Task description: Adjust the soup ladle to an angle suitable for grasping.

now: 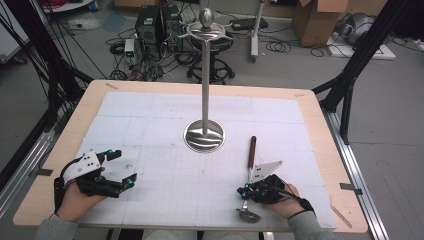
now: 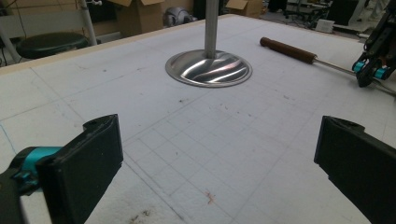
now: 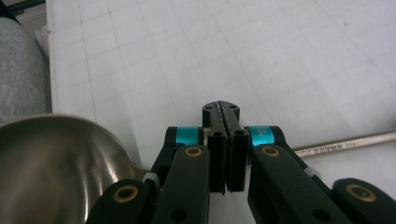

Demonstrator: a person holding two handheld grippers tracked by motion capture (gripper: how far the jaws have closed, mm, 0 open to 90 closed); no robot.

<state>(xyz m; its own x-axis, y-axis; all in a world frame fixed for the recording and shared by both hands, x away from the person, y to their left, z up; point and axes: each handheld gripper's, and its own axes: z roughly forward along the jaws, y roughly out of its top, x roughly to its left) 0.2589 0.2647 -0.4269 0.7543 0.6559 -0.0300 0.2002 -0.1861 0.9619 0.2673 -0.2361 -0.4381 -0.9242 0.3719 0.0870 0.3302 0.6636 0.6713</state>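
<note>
A ladle lies on the white gridded mat [image 1: 150,125], its brown wooden handle [image 1: 253,150] pointing away and its steel bowl [image 1: 248,215] near the front edge. My right gripper [image 1: 243,191] is shut on the thin metal shaft between them; in the right gripper view the jaws [image 3: 222,112] meet over the shaft [image 3: 345,142], with the bowl [image 3: 46,163] at the left. My left gripper [image 1: 124,167] stands open, with nothing between its fingers, over bare mat at the front left [image 2: 219,163]. A tall steel stand [image 1: 205,75] with hooks on top rises from a round base [image 2: 208,69] at mid-table.
The mat lies on a wooden table [image 1: 320,130]. The floor beyond holds cables, a black stool [image 1: 212,55], computer boxes [image 1: 157,22] and cardboard boxes [image 1: 315,20]. Black frame legs [image 1: 350,75] stand at both sides.
</note>
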